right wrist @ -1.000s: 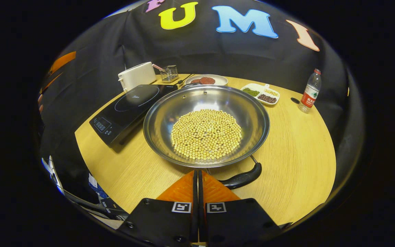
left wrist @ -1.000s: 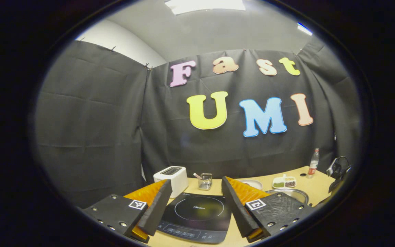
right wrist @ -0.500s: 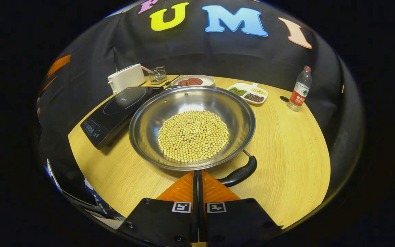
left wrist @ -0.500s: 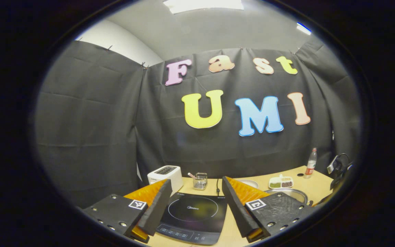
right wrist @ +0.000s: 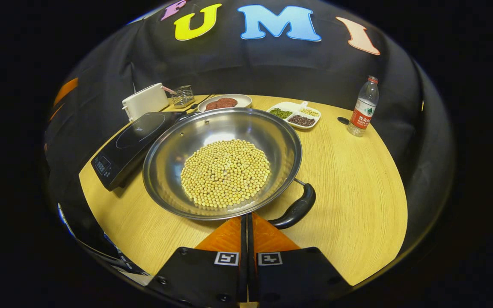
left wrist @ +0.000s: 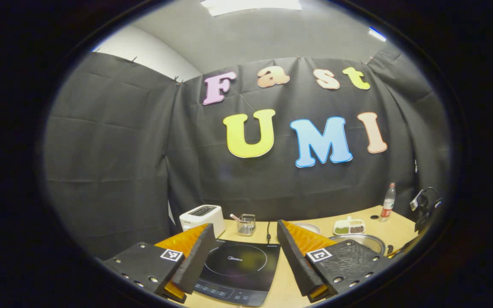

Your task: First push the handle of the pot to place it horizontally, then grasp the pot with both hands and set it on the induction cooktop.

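Each gripper carries dark, blocky finger mounts studded with round screws. A small square black-and-white marker sits on every mount. The fingers taper like ribbed wedges.

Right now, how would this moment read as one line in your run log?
stage: handle push | right claw: shut, by black handle of steel pot of yellow beans | left claw: open, above black induction cooktop

Light comes from a ceiling panel [left wrist: 253,5] overhead, bright and blown out in the left gripper view, while the black cloth wall stays dim. In the right gripper view the steel pot [right wrist: 223,160] carries a soft white glare patch above the beans, and the cooktop [right wrist: 129,141] casts a short shadow on the evenly lit desk [right wrist: 357,205]. Both views are sharp at centre, with strong fisheye bending toward the edges.
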`<state>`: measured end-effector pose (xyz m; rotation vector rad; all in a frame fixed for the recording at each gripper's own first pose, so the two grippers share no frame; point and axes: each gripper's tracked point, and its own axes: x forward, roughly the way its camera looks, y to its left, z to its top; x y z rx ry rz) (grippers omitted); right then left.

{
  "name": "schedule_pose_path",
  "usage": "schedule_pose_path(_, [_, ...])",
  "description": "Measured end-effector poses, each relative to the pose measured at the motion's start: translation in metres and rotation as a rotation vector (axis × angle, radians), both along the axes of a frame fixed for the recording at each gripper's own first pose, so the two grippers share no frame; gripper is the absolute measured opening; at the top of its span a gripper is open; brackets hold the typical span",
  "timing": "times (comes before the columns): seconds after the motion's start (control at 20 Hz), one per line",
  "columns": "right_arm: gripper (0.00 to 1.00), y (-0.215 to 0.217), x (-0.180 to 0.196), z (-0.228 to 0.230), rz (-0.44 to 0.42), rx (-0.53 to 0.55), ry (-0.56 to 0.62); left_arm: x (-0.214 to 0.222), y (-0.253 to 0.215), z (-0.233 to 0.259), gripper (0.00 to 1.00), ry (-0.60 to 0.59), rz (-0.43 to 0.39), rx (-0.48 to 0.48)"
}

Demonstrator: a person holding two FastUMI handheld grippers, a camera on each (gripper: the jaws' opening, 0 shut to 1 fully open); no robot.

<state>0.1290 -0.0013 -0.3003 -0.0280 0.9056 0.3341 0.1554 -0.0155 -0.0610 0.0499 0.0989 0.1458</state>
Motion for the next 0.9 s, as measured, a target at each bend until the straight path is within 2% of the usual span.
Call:
schedule_pose_path(0.1, [0.00,-0.005,0.004,-0.001,0.001,-0.002,0.001,0.002,-0.005,-0.003,0.89,0.004,0.003,-0.001])
schedule_pose_path(0.15, [0.02,-0.008,0.006,-0.004,0.002,-0.005,0.005,0.004,-0.007,-0.002,0.89,0.005,0.005,-0.001])
schedule_pose_path(0.3, [0.02,-0.016,0.012,-0.008,0.001,-0.008,0.019,0.009,-0.016,-0.005,0.87,0.007,0.010,0.005])
schedule_pose_path(0.55, [0.02,-0.030,0.028,-0.012,0.003,-0.008,0.016,0.017,-0.028,-0.013,0.89,0.020,0.025,0.008])
schedule_pose_path(0.6, [0.00,-0.032,0.031,-0.012,0.003,-0.008,0.016,0.018,-0.030,-0.014,0.87,0.022,0.027,0.009])
schedule_pose_path(0.65, [0.02,-0.035,0.034,-0.013,-0.001,-0.006,0.017,0.020,-0.033,-0.015,0.87,0.026,0.032,0.011])
schedule_pose_path(0.9, [0.02,-0.040,0.046,-0.014,0.002,0.000,0.009,0.024,-0.049,-0.016,0.87,0.033,0.044,0.027])
